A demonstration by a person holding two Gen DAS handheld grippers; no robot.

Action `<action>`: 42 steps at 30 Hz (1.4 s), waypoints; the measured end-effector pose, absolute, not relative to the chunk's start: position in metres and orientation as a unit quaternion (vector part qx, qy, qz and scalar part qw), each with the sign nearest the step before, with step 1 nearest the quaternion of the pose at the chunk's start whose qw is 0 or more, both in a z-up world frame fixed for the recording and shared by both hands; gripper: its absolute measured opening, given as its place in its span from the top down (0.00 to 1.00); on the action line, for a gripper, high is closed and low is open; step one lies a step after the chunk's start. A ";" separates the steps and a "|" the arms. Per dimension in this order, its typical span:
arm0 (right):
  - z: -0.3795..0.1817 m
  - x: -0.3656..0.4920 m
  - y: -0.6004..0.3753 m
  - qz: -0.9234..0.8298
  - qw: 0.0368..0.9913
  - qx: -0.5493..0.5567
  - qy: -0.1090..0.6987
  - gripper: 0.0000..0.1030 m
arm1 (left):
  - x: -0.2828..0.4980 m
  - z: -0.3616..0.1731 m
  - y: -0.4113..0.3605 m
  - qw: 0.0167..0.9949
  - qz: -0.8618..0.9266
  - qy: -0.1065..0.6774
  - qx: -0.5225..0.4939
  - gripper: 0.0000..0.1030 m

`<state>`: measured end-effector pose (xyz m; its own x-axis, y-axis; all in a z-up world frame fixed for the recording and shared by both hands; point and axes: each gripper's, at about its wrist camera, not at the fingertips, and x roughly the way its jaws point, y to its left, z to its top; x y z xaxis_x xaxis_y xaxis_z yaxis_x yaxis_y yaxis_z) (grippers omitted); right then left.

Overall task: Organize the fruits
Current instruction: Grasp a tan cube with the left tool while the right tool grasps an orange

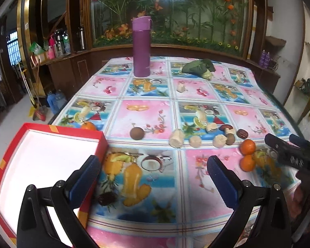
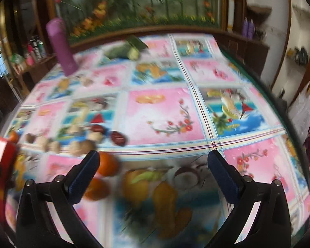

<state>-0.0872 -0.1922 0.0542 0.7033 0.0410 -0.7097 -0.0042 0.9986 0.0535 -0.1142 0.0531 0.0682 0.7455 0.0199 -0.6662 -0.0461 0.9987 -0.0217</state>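
Note:
A red box [image 1: 14,165] with a white inside lies at the table's left front, also at the left edge of the right wrist view [image 2: 2,146]. Two oranges [image 1: 247,146] [image 1: 247,162] lie at the right; a third orange [image 1: 88,125] sits behind the box. A brown round fruit [image 1: 136,133], pale peeled pieces [image 1: 176,138] and dates [image 1: 243,134] [image 1: 107,198] lie on the cloth. My left gripper [image 1: 153,168] is open and empty beside the box. My right gripper [image 2: 154,165] is open, its left finger next to the two oranges [image 2: 107,163] [image 2: 97,188]; it also shows in the left wrist view [image 1: 283,139].
A purple flask [image 1: 141,47] stands at the table's back. A leafy green vegetable [image 1: 198,67] lies at the back right. The table [image 1: 155,111] wears a fruit-print cloth. The right wrist view is motion-blurred.

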 end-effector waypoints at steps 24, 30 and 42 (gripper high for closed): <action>0.075 -0.110 -0.165 0.053 0.922 0.003 0.384 0.00 | -0.112 0.064 0.062 0.928 0.024 0.371 -0.034 0.00; 0.073 -0.109 -0.163 0.057 0.920 0.002 0.387 0.00 | -0.111 0.061 0.060 0.926 0.025 0.376 -0.030 0.00; 0.057 -0.115 -0.161 0.081 0.908 0.008 0.411 0.00 | -0.093 0.051 0.063 0.917 0.034 0.397 -0.004 0.00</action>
